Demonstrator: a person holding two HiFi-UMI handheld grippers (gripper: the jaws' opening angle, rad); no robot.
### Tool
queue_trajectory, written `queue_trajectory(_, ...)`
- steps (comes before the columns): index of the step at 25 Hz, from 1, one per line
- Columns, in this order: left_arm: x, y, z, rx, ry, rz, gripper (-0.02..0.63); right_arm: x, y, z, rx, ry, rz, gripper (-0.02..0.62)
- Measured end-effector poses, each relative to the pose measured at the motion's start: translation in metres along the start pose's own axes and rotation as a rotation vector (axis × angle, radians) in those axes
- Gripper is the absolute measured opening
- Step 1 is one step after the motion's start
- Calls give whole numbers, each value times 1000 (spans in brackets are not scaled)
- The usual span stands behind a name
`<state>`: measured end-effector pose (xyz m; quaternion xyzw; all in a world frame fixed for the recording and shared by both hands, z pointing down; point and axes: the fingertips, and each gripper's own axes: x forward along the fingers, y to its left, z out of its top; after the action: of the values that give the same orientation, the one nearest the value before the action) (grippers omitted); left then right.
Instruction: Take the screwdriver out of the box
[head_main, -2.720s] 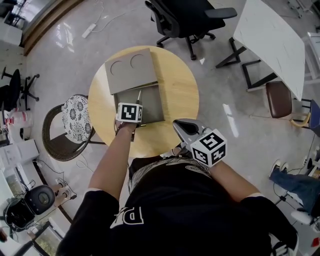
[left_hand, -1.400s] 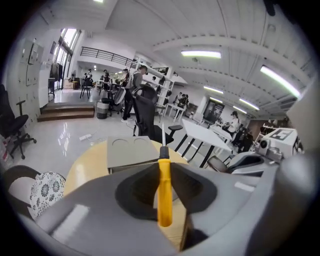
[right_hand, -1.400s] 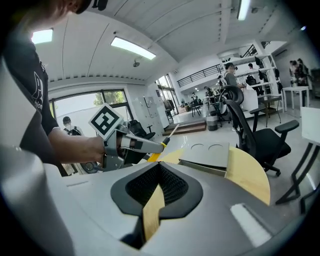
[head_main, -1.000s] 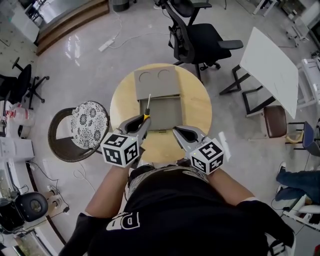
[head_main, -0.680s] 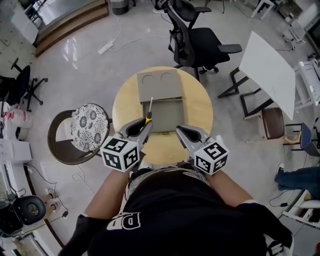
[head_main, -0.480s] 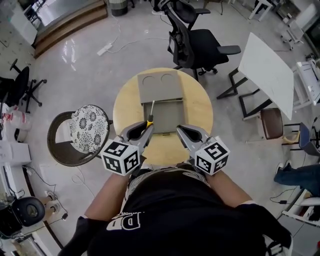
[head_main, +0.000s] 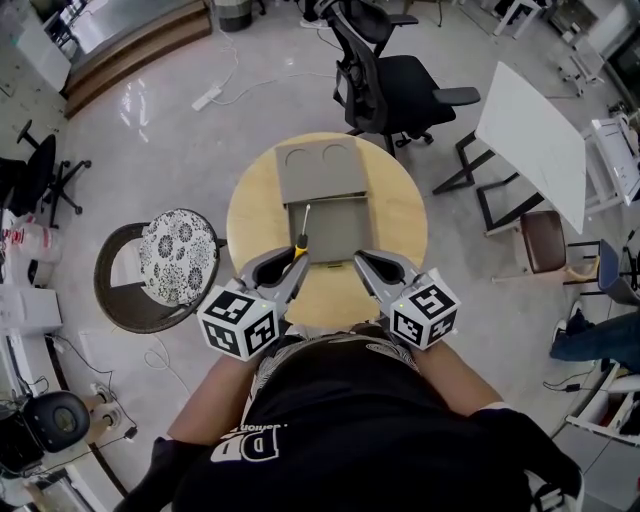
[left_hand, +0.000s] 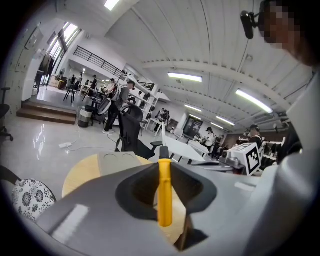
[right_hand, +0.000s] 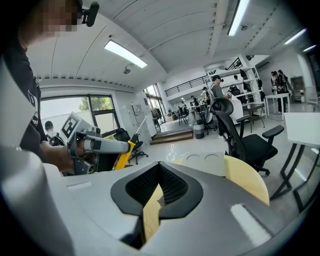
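A screwdriver (head_main: 299, 236) with a yellow handle and a thin metal shaft is clamped in my left gripper (head_main: 290, 256), its tip pointing away over the open grey box (head_main: 340, 240). In the left gripper view the yellow handle (left_hand: 164, 192) stands upright between the pads. The box's lid (head_main: 320, 170), with two round marks, lies folded back on the round wooden table (head_main: 400, 215). My right gripper (head_main: 362, 258) hovers at the table's near edge, shut and empty. In the right gripper view the jaws (right_hand: 159, 165) meet, and the left gripper (right_hand: 100, 146) with the screwdriver (right_hand: 122, 154) shows at left.
A black office chair (head_main: 400, 75) stands beyond the table. A wicker chair with a patterned cushion (head_main: 175, 255) sits at the left. At the right are a white table (head_main: 540, 120) and a brown stool (head_main: 545, 240). Glossy floor surrounds the table.
The left gripper, earlier down at the box, has lifted the screwdriver out and drawn back toward the person. In the last second it has risen slightly. The right gripper has stayed put.
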<state>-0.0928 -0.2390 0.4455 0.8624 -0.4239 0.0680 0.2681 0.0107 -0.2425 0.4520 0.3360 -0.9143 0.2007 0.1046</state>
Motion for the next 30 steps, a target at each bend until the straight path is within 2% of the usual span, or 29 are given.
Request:
queue_trajectory(7, 1, 4, -11, -2, 21, 3, 137, 2, 6, -5, -9, 11, 9, 0)
queue_trajectory(30, 7, 0, -3, 17, 19, 0, 137, 7, 0, -7, -6, 36, 12, 0)
